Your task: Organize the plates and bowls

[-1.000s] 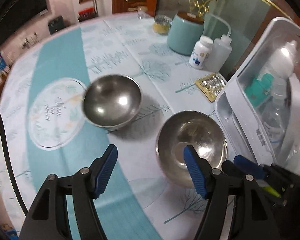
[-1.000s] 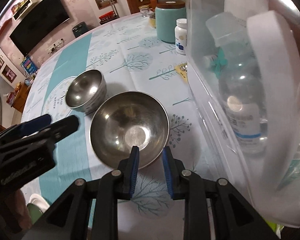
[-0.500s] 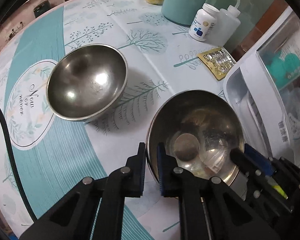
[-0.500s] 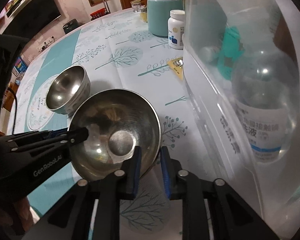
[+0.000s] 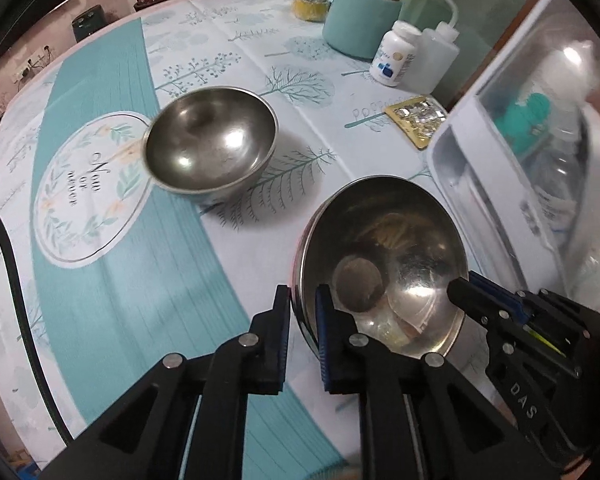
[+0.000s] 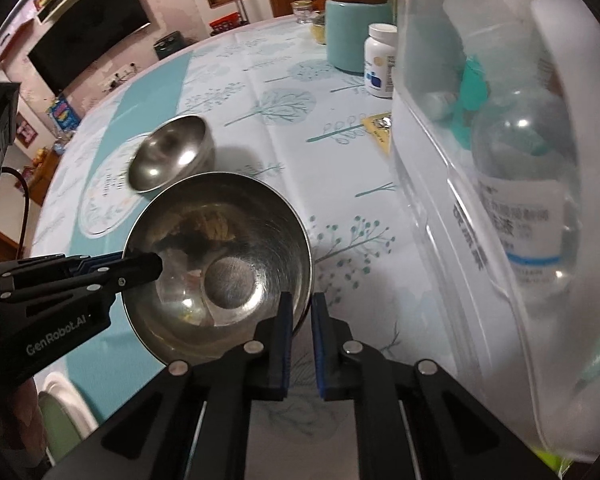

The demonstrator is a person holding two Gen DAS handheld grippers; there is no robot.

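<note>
A steel bowl (image 5: 384,264) is held tilted above the table by both grippers. My left gripper (image 5: 302,312) is shut on its near rim. My right gripper (image 6: 300,312) is shut on the opposite rim and shows in the left wrist view (image 5: 480,292) at the bowl's right side. The held bowl also shows in the right wrist view (image 6: 220,264), with the left gripper (image 6: 140,264) on its left rim. A second steel bowl (image 5: 210,144) stands on the tablecloth beyond it, at the edge of a round white motif; it also shows in the right wrist view (image 6: 172,154).
A clear plastic box (image 5: 540,140) with bottles stands close on the right (image 6: 500,160). A teal canister (image 5: 360,20), a white pill bottle (image 5: 396,56), a squeeze bottle (image 5: 440,60) and a gold blister pack (image 5: 416,116) stand at the far right.
My left gripper, open a second ago, has shut on the near bowl's rim. The bowl has lifted off the table and tilted, held by both grippers.
</note>
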